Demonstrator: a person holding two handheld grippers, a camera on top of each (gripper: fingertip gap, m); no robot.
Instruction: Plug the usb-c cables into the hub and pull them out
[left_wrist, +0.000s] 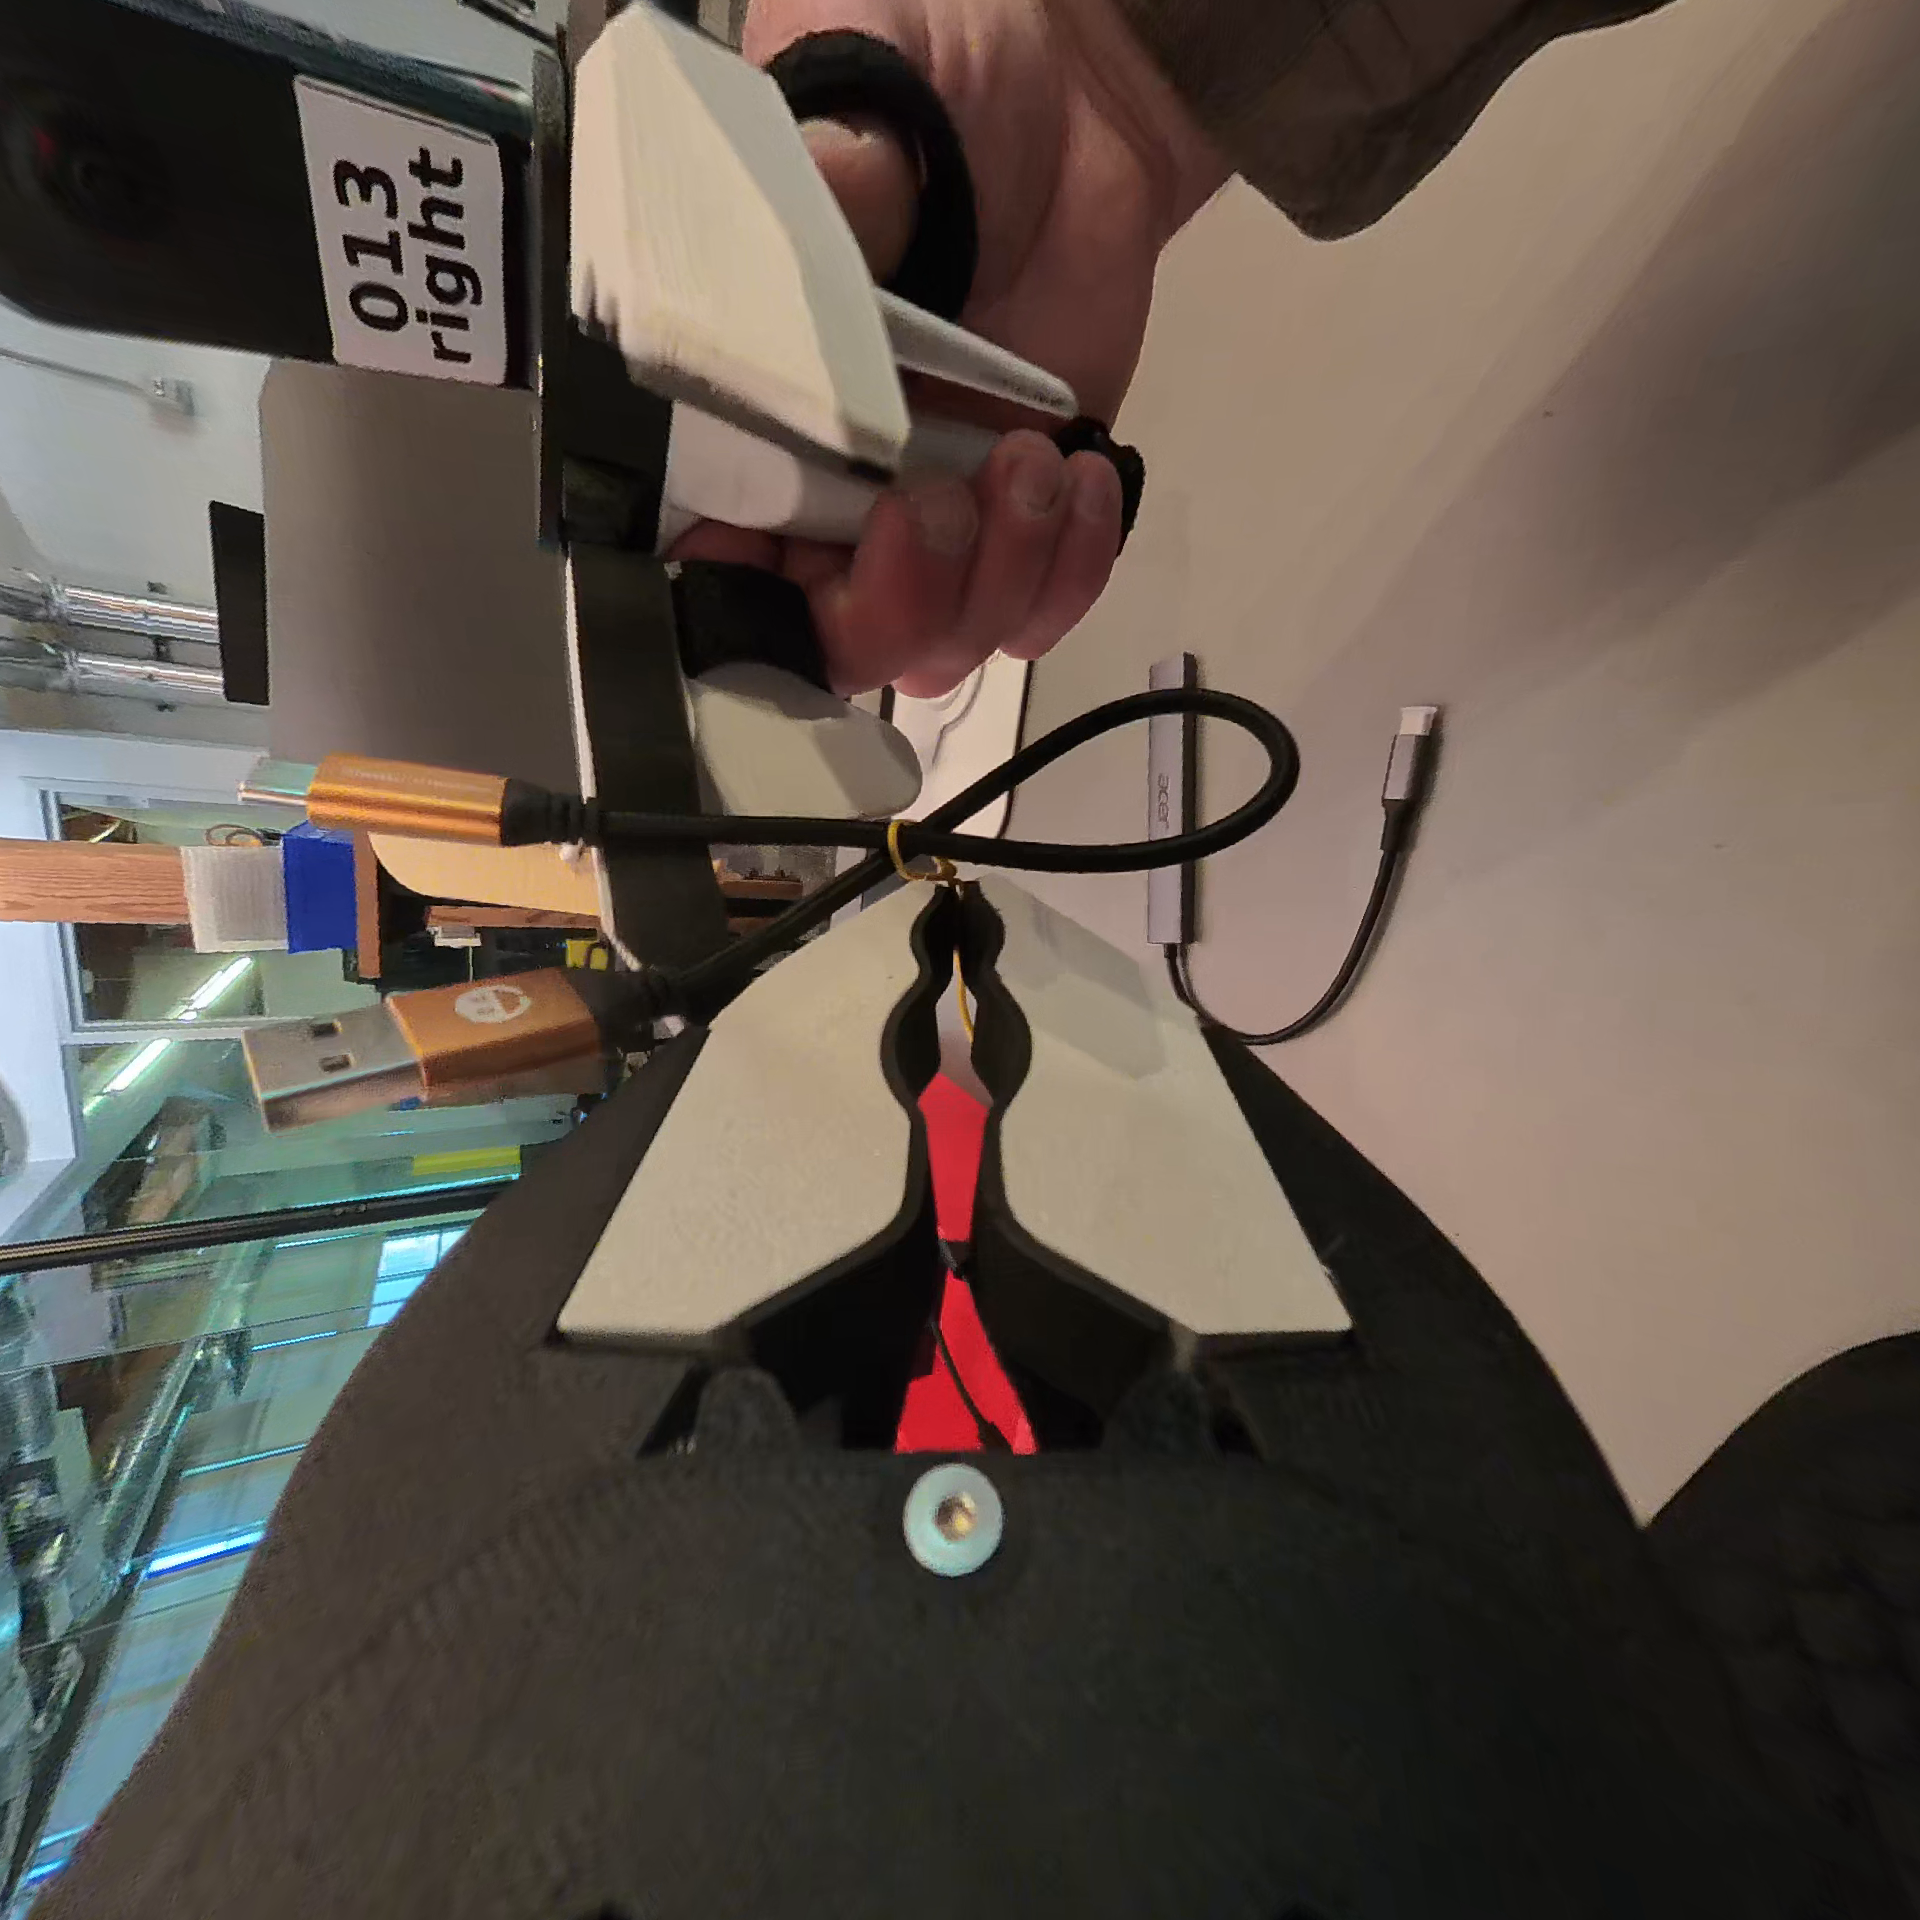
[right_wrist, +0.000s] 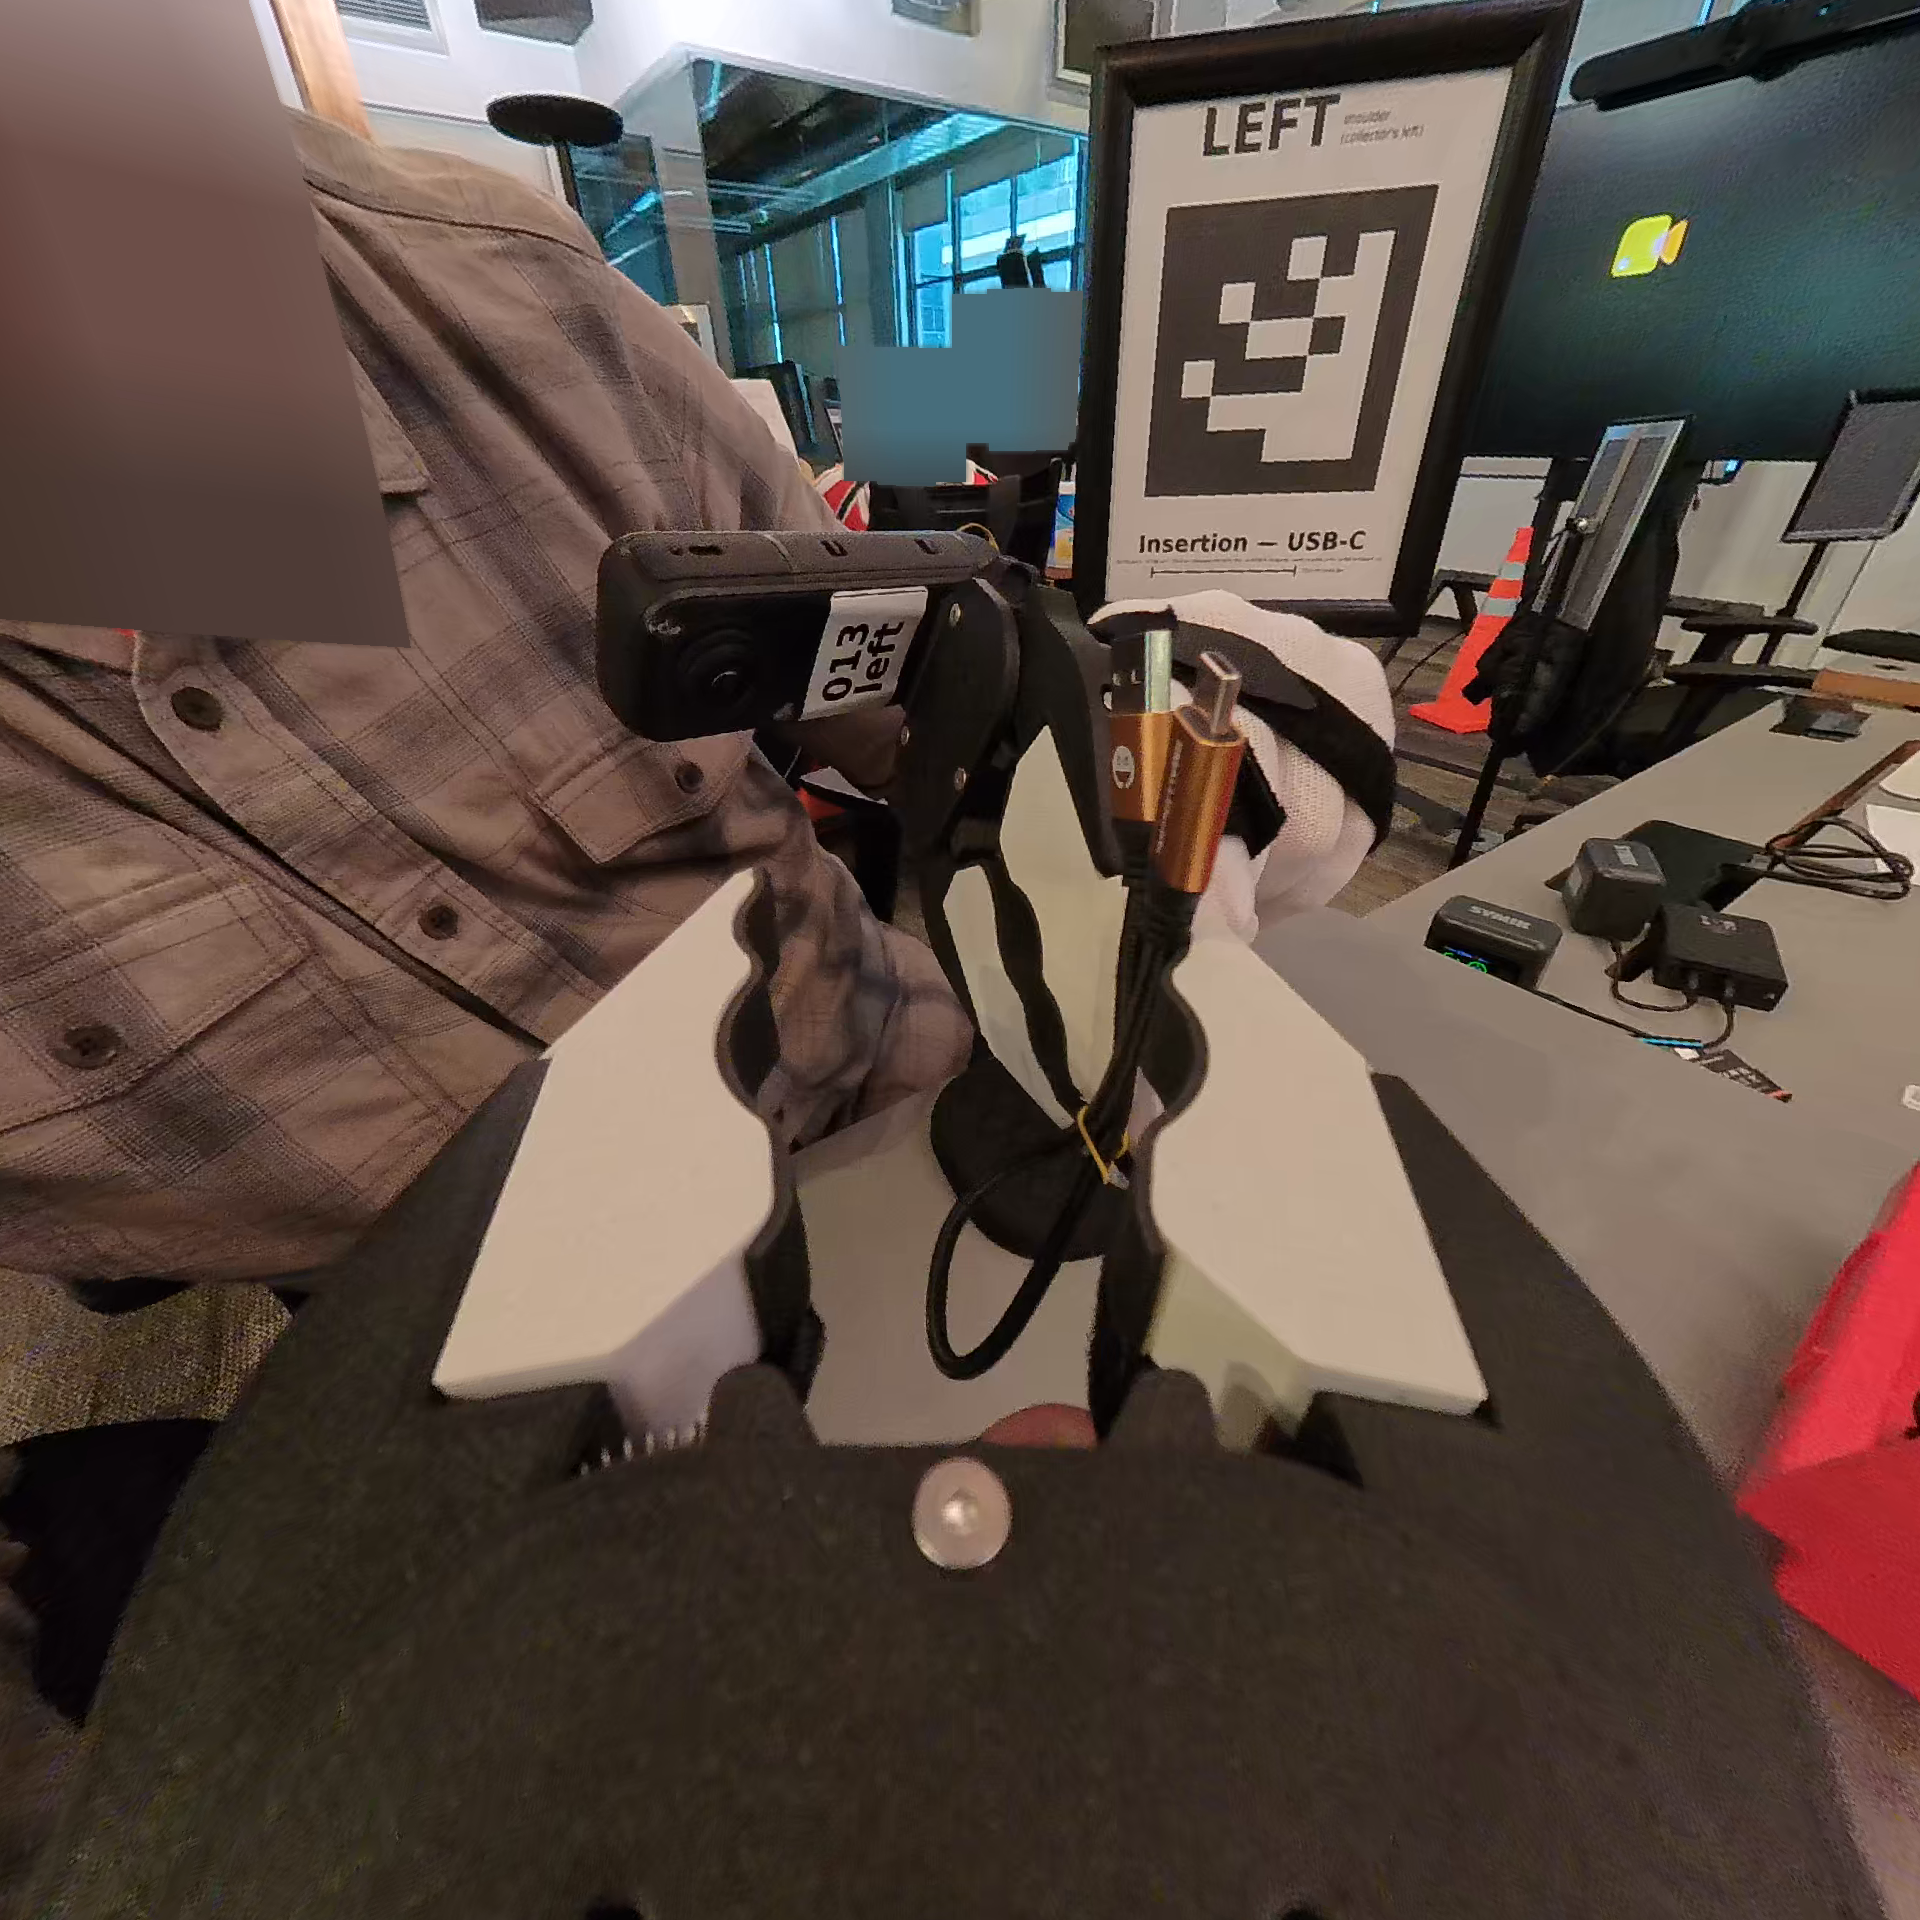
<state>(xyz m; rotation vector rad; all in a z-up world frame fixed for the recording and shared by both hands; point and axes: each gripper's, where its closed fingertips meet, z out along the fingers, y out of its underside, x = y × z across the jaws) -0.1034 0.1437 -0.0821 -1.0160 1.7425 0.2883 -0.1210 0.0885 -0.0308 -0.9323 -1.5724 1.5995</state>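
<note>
A short black cable (left_wrist: 1143, 831), bound in a loop by a yellow twist tie (left_wrist: 909, 857), has two copper-coloured plugs, a USB-C one (left_wrist: 405, 800) and a USB-A one (left_wrist: 488, 1039). My left gripper (left_wrist: 958, 904) is shut on the cable at the tie and holds it in the air. A grey hub (left_wrist: 1174, 800) lies on the pale table (left_wrist: 1558, 623), its own short lead ending in a grey plug (left_wrist: 1413, 748). My right gripper (right_wrist: 966, 935) is open. The cable (right_wrist: 1132, 1018) hangs between its fingers, close to the right-hand one (right_wrist: 1278, 1143), plugs (right_wrist: 1195, 779) pointing up.
A person in a plaid shirt (right_wrist: 468, 779) holds both grippers. A framed marker sign (right_wrist: 1278, 312) stands behind. Small black boxes with leads (right_wrist: 1662, 935) sit on the grey table at right. A red object (right_wrist: 1849, 1455) is at the right edge. There is about 7 centimeters between the tips of the two grippers.
</note>
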